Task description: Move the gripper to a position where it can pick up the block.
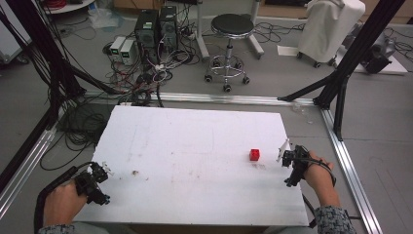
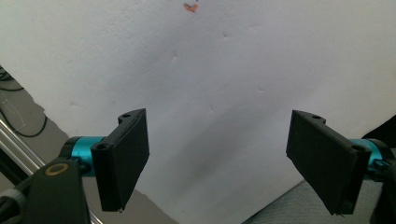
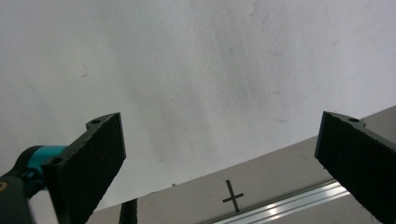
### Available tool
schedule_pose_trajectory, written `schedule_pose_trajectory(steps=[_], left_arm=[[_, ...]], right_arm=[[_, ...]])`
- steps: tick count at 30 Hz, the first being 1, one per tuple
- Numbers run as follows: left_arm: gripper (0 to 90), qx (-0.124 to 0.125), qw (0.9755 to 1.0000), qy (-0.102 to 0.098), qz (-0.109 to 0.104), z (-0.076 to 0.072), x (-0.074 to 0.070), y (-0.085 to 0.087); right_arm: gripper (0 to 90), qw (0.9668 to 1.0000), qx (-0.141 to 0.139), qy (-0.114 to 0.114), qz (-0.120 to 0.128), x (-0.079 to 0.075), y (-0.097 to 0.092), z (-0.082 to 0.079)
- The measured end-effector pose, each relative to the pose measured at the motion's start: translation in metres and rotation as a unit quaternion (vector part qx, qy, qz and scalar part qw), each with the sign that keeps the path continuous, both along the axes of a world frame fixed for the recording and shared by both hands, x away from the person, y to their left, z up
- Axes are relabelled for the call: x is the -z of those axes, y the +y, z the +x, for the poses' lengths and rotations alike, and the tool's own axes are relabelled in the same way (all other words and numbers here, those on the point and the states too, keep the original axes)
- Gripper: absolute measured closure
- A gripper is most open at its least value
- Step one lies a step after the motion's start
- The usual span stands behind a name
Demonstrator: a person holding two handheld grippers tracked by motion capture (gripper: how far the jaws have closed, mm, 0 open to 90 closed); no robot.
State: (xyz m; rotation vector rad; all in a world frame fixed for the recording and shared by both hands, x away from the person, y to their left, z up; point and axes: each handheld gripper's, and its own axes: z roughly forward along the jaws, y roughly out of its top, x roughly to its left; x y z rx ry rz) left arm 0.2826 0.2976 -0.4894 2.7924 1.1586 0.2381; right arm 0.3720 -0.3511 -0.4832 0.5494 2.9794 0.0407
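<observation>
A small red block (image 1: 254, 154) sits on the white worktop (image 1: 195, 146) near its right edge, just beside the right gripper (image 1: 288, 157). The left gripper (image 1: 100, 171) rests at the near-left corner. Both jaws gape wide, holding nothing. A black stool (image 1: 232, 29) and tangled cables (image 1: 146, 73) stand beyond.

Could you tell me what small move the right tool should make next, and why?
Probably swing the right tool left toward the red block. The block sits alone on the white board, just left of that tool, whose jaws stand wide open with nothing between them, while the left tool is far across the board.
</observation>
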Motion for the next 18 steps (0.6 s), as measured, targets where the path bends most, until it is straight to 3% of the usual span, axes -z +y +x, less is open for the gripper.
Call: schedule_pose_trajectory(steps=[3, 6, 13, 18], left_arm=[[21.4, -0.001, 1.0, 0.001, -0.001, 0.0, 0.0, -0.001], [21.4, 0.001, 1.0, 0.003, 0.002, 0.0, 0.001, -0.002], [21.4, 0.005, 1.0, 0.004, 0.005, -0.001, 0.002, -0.004], [21.4, 0.004, 1.0, 0.004, 0.007, 0.0, 0.002, -0.005]], right_arm=[[1.1, 1.0, -0.003, 0.0, 0.001, -0.002, -0.001, 0.006], [1.1, 0.9998, -0.014, 0.015, 0.002, -0.004, -0.002, 0.018], [1.1, 0.9995, -0.028, 0.012, 0.006, -0.008, -0.001, 0.035], [1.1, 0.9985, -0.055, 0.007, 0.006, -0.013, 0.01, 0.05]])
